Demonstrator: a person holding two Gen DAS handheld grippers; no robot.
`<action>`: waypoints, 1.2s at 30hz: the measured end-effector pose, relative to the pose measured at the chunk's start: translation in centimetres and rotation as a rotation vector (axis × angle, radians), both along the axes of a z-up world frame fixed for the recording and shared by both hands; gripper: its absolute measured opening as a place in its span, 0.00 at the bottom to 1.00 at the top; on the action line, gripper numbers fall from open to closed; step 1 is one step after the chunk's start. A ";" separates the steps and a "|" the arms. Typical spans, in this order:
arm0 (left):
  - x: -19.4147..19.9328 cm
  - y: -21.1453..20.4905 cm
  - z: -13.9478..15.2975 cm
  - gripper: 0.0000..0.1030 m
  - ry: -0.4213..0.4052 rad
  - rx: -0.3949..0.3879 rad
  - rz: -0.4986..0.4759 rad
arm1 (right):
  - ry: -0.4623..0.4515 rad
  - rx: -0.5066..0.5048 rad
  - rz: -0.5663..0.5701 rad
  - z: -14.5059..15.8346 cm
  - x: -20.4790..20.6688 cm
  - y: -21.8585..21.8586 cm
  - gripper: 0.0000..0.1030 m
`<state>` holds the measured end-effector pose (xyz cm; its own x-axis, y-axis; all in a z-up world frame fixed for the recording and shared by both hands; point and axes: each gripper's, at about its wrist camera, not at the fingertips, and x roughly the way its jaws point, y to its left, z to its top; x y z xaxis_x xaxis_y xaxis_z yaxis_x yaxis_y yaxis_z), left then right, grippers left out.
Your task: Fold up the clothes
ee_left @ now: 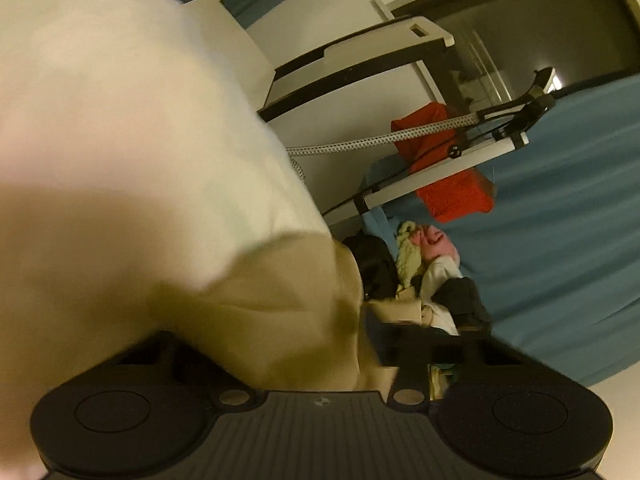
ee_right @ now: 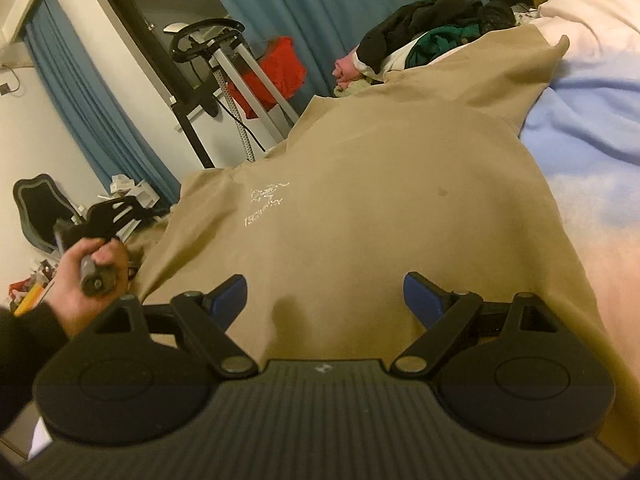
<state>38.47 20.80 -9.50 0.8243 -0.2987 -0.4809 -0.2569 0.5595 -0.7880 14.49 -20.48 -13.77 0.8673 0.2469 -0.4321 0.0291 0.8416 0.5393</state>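
Blue-padded fingers (ee_right: 420, 300) of my right gripper (ee_right: 324, 296) stand spread wide over the tan cotton T-shirt (ee_right: 360, 200), pinching nothing; the shirt lies flat, white chest print (ee_right: 266, 206) facing up, on the pale blue-and-white bedding (ee_right: 592, 136); beyond the shirt's far sleeve sits a heap of dark, green and pink clothes (ee_right: 432, 36); left of the shirt, my left hand (ee_right: 86, 280) grips its tool's handle; through the left wrist camera, shirt cloth (ee_left: 280, 320) drapes over my left gripper (ee_left: 316, 360), hiding its fingers, so I cannot tell their state; a red cloth (ee_left: 444, 164) hangs beyond the shirt.
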 end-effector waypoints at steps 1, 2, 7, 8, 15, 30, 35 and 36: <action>0.4 0.2 0.6 0.12 -0.012 0.038 -0.005 | -0.002 -0.006 0.003 0.0 0.0 0.1 0.85; 0.5 0.5 1.6 0.10 -0.036 0.095 -0.004 | -0.003 -0.008 0.005 0.0 0.1 0.1 0.85; 0.6 3.6 5.9 0.09 -0.112 0.310 0.049 | -0.004 -0.007 0.006 -0.1 0.2 0.0 0.85; 0.8 4.1 6.3 0.09 -0.098 0.346 0.056 | -0.004 -0.006 0.006 -0.1 0.2 0.0 0.85; 0.5 7.8 4.7 0.53 0.045 0.399 0.116 | -0.008 -0.027 0.009 -0.2 0.5 0.2 0.85; -29.1 9.6 4.5 0.62 0.252 0.289 -0.535 | -0.033 -0.057 0.015 1.9 -1.5 0.8 0.84; -34.6 9.0 1.5 0.62 0.208 0.253 -0.671 | -0.068 -0.110 0.014 4.4 -4.9 2.2 0.84; -35.2 8.8 0.9 0.62 0.207 0.257 -0.685 | -0.067 -0.117 0.005 4.9 -5.7 2.4 0.84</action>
<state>3.23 29.61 -8.61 0.3806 -0.5688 -0.7291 0.0852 0.8066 -0.5849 8.80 -18.10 -8.90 0.8941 0.2028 -0.3994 -0.0083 0.8990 0.4379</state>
